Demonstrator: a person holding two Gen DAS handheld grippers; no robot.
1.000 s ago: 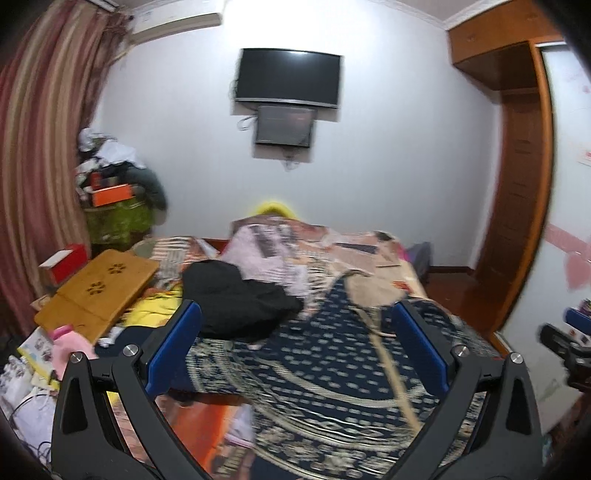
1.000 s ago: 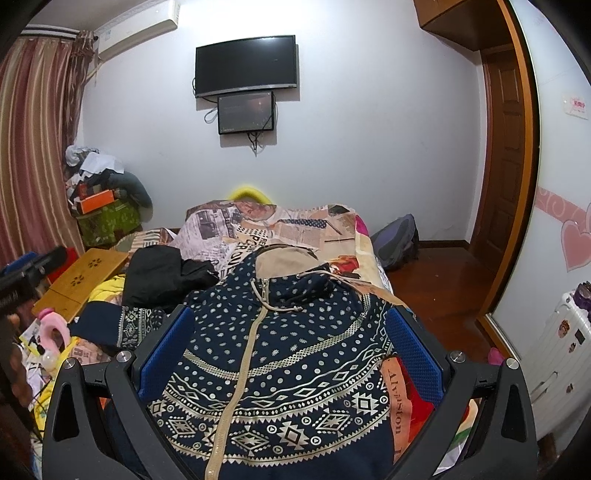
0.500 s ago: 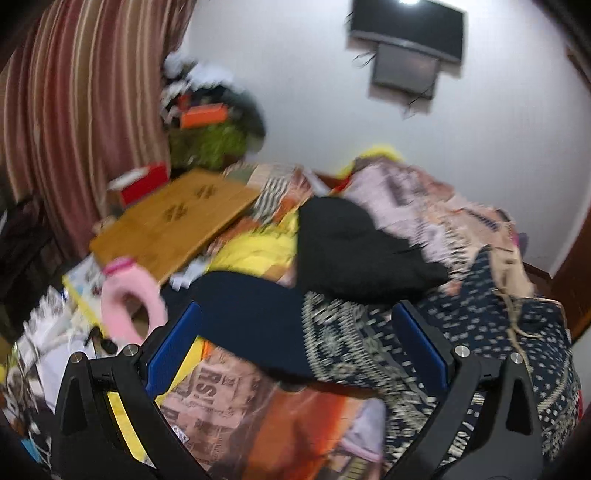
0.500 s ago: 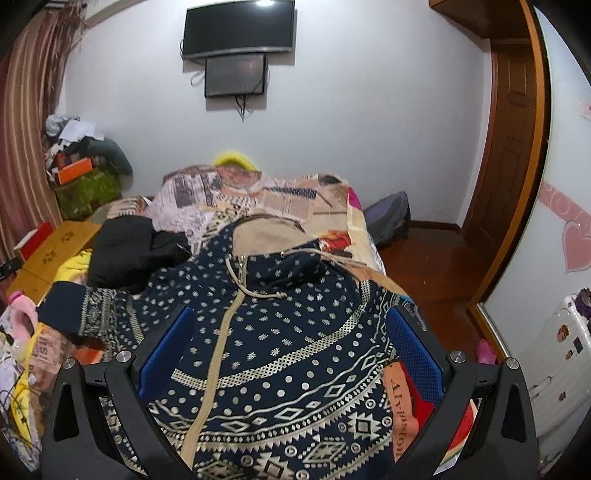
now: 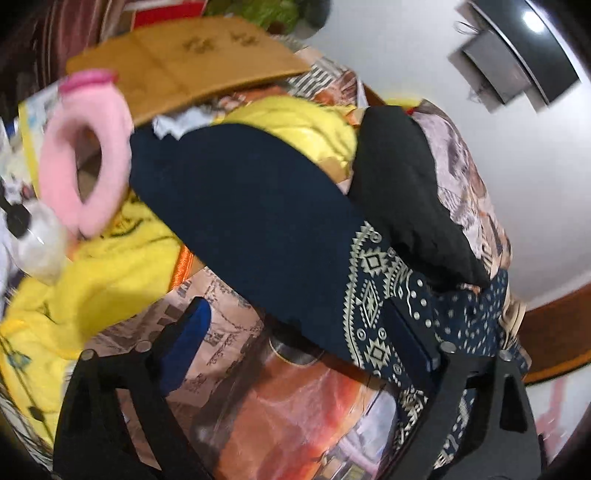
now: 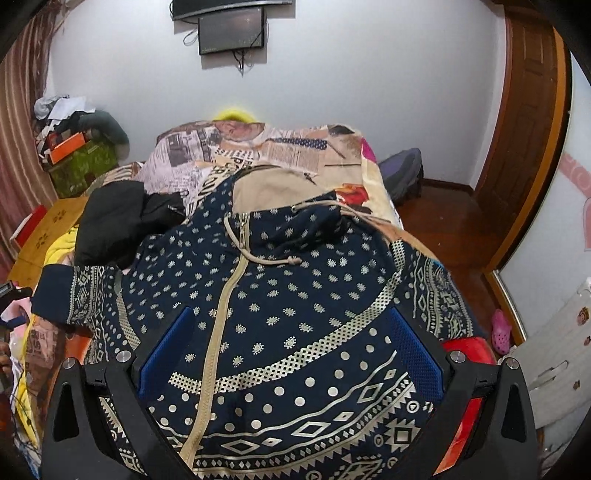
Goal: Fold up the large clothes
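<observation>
Centrally, a navy patterned hooded jacket (image 6: 280,314) lies spread front-up on the bed (image 6: 288,147), its beige zipper (image 6: 218,328) running down the middle and its tan-lined hood (image 6: 273,184) toward the far wall. One sleeve (image 6: 62,299) extends toward the bed's left edge, ending in a plain navy cuff.

Right gripper (image 6: 291,365): hovers over the lower chest of the jacket, jaws spread wide; the blue pads (image 6: 166,350) stand apart on either side of the zipper area with nothing clasped between them.

Left gripper (image 5: 295,343): tilted steeply down over the outstretched sleeve (image 5: 266,221). Its jaws are closing yet remain widely parted; the patterned band of the sleeve lies between and just beyond the fingers, and the far pad (image 5: 410,343) overlaps the fabric in the view. Whether it touches the cloth cannot be told. Nothing is gripped.

Surroundings: a black garment (image 6: 118,218) rests beside the jacket's shoulder, partly against the sleeve. Yellow cloth (image 5: 74,280), a pink ring-shaped cushion (image 5: 88,155) and a wooden lap tray (image 5: 192,62) lie past the cuff at the bed's left side. A television (image 6: 229,7) hangs on the white wall, and a wooden door (image 6: 528,122) stands at right.
</observation>
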